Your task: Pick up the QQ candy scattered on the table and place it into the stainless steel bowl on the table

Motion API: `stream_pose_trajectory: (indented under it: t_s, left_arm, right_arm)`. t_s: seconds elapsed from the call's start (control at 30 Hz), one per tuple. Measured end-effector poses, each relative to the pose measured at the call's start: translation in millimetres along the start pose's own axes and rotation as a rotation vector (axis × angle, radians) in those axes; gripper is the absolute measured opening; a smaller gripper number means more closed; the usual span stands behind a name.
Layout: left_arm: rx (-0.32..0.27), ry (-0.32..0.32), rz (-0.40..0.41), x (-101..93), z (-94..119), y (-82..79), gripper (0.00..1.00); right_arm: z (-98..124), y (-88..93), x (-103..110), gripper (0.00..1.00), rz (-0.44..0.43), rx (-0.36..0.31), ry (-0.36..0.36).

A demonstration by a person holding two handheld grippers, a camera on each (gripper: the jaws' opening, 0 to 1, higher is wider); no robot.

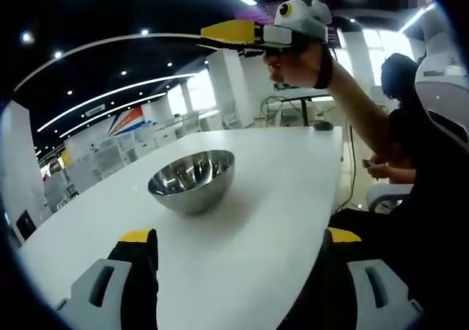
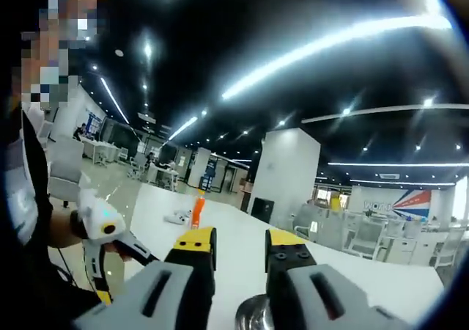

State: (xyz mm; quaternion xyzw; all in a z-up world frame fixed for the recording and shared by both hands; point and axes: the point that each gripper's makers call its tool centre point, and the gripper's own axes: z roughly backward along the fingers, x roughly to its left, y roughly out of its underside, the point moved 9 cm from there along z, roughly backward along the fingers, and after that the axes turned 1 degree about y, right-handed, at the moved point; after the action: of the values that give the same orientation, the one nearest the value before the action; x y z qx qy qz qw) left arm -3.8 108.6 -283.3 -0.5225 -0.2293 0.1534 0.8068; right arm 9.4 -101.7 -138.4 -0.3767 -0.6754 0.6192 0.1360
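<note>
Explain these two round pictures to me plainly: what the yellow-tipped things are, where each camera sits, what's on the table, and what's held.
A person holds a two-jaw tool in each hand, with a fisheye camera on each. The left gripper view looks along the left hand-held gripper, jaws wide apart and empty, toward a stainless steel bowl on a white table. The right hand-held gripper is raised above it. The right gripper view looks along that gripper's own jaws, apart and empty, with the bowl's rim below them. Farther along the table stands an orange bottle.
</note>
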Motion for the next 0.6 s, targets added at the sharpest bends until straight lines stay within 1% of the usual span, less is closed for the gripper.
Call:
stream_pose_trajectory:
  t_s: [0.03, 0.13, 0.23, 0.27, 0.3, 0.33, 0.4, 0.5, 0.57, 0.6]
  left_arm:
    - [-0.001, 0.001, 0.0, -0.1, 0, -0.2, 0.93]
    - [-0.002, -0.002, 0.0, 0.2, 0, -0.8, 0.93]
    - [-0.005, -0.004, 0.0, 0.3, -1, -2.4, 0.94]
    - [-0.007, -0.004, -0.002, 0.2, -1, -3.2, 0.94]
    - [-0.01, -0.004, -0.003, 0.1, 0, -4.1, 0.94]
    - [-0.013, -0.004, -0.002, -0.1, 0, -5.0, 0.94]
    - [-0.018, -0.006, -0.003, -0.3, 0, -6.1, 0.94]
    - [-0.017, -0.01, -0.005, -0.3, 1, -6.1, 0.94]
    - [-0.016, -0.012, -0.004, 0.0, 2, -5.9, 0.94]
    - [-0.015, -0.014, -0.004, 0.4, 3, -6.0, 0.94]
  right_arm:
    - [2, 1.5, 7, 0.25, 0.01, 0.006, -0.029]
    - [4, 12.1, 24, 0.25, 0.0, 0.038, -0.068]
    - [4, 32.9, 45, 0.27, -0.041, 0.088, -0.142]
    - [4, 43.0, 52, 0.3, -0.074, 0.091, -0.161]
    - [4, 51.0, 55, 0.32, -0.084, 0.103, -0.167]
    - [4, 59.2, 57, 0.32, -0.104, 0.121, -0.169]
    - [4, 75.7, 60, 0.3, -0.147, 0.158, -0.166]
    - [6, 97.3, 63, 0.3, -0.198, 0.212, -0.166]
    - [8, 114.9, 64, 0.29, -0.238, 0.263, -0.159]
    - [10, 128.3, 63, 0.29, -0.265, 0.302, -0.149]
